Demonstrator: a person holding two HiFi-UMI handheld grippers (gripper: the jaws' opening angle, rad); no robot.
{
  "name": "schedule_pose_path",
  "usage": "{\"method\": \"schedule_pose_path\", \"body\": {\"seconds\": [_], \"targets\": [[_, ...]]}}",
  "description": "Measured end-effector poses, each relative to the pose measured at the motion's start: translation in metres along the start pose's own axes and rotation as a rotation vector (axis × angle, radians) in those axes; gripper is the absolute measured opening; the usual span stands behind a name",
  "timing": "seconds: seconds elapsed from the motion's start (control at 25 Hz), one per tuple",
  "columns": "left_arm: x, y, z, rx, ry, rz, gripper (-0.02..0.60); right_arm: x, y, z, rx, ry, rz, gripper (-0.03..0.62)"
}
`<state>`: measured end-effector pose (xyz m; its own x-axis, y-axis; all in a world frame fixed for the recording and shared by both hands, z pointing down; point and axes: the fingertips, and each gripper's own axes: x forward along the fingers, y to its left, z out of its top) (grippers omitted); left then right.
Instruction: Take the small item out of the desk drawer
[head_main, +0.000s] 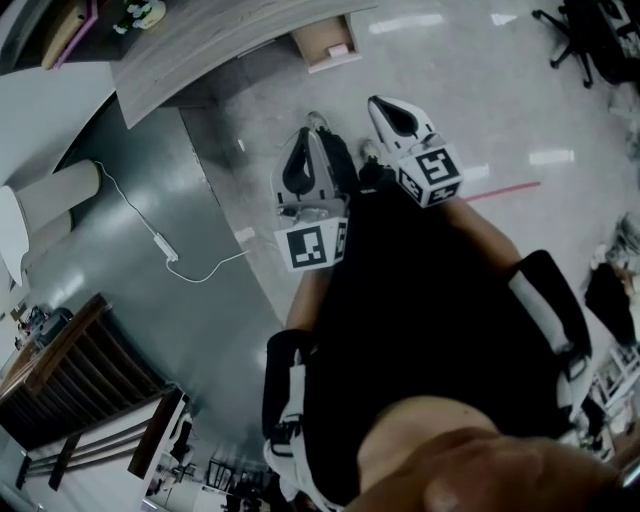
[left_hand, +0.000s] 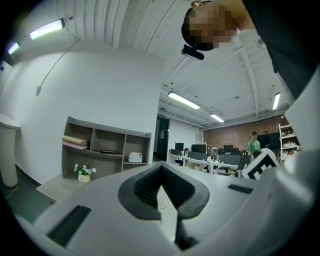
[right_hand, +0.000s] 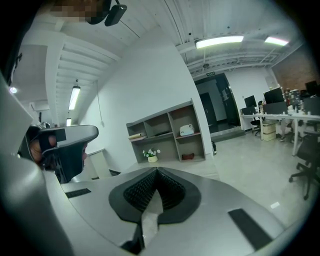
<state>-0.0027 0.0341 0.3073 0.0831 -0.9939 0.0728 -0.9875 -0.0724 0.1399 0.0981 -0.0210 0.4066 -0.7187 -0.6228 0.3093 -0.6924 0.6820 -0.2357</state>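
I look down at both grippers held close to the person's body, above the floor. My left gripper (head_main: 309, 140) and my right gripper (head_main: 386, 106) point toward a grey wooden desk (head_main: 200, 50). A light brown open compartment (head_main: 325, 42), possibly the drawer, juts out below the desk edge with a small pale item (head_main: 338, 48) in it. In the left gripper view the left gripper (left_hand: 161, 172) is shut with nothing in it. In the right gripper view the right gripper (right_hand: 156, 172) is shut and empty. Both views look toward a grey shelf unit (left_hand: 105, 150) (right_hand: 167, 132).
A small flower pot (left_hand: 84, 172) (right_hand: 151, 155) stands on the desk top. A white cable with an adapter (head_main: 165, 248) lies on the floor to the left. An office chair (head_main: 585, 35) stands far right, and a red line (head_main: 505, 188) marks the floor. Dark wooden slats (head_main: 70, 380) sit at lower left.
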Motion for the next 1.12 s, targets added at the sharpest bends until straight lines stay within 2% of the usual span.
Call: {"method": "schedule_pose_path", "body": {"seconds": [0.52, 0.8, 1.12], "targets": [[0.088, 0.035, -0.01, -0.032, 0.023, -0.05, -0.008, 0.085, -0.049, -0.002, 0.015, 0.047, -0.062, -0.002], [0.13, 0.057, -0.014, -0.041, 0.051, -0.067, -0.008, 0.142, -0.068, -0.013, 0.057, 0.117, -0.077, 0.0], [0.167, 0.079, -0.021, -0.059, 0.07, -0.081, -0.008, 0.202, -0.1, -0.066, 0.093, 0.257, -0.116, 0.008]]}}
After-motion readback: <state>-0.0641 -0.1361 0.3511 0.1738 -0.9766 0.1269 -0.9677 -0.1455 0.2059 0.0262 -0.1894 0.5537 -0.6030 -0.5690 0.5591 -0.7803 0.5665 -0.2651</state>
